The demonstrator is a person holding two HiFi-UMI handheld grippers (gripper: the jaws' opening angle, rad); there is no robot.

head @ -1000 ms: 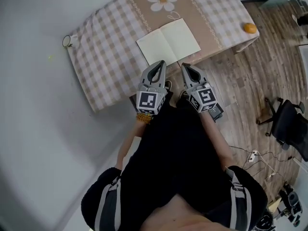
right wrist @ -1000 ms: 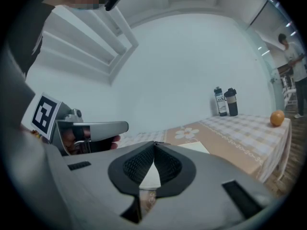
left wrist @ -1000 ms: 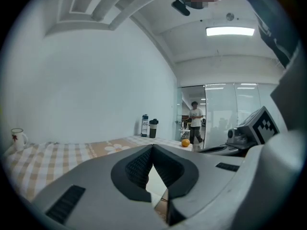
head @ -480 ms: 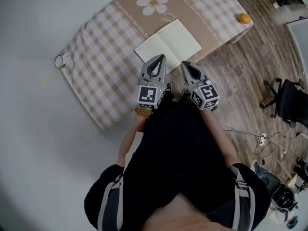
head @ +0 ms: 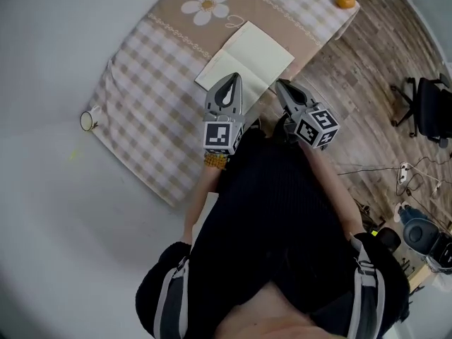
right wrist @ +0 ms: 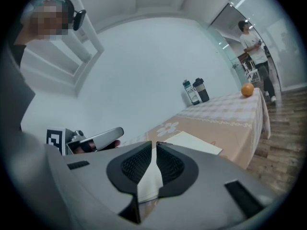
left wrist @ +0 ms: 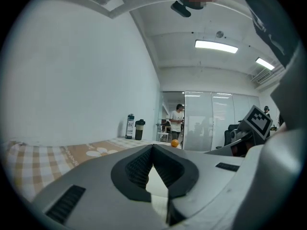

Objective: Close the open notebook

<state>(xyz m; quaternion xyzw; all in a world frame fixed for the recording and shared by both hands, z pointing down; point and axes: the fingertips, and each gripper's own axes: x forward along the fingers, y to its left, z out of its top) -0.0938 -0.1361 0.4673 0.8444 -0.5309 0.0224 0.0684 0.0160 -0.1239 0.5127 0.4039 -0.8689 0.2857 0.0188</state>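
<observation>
**Cream paper notebook (head: 245,56) lies open on beige-checked cloth desk (head: 141,104)**

The left gripper (head: 232,78), fingers together, hovers apparently over the notebook's near corner. The right gripper (head: 281,84) has fingers just eased slightly apart, nothing between them.

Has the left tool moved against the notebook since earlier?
Yes. The left tool has advanced over the notebook: its tip now covers the left page, not just its edge.

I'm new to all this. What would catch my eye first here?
An open notebook with blank cream pages lies near the edge of a check-clothed table. Two grey hand-held grippers hover at that edge: the left gripper is shut, and on the right gripper the jaws have just been opening, nothing between them.
</observation>
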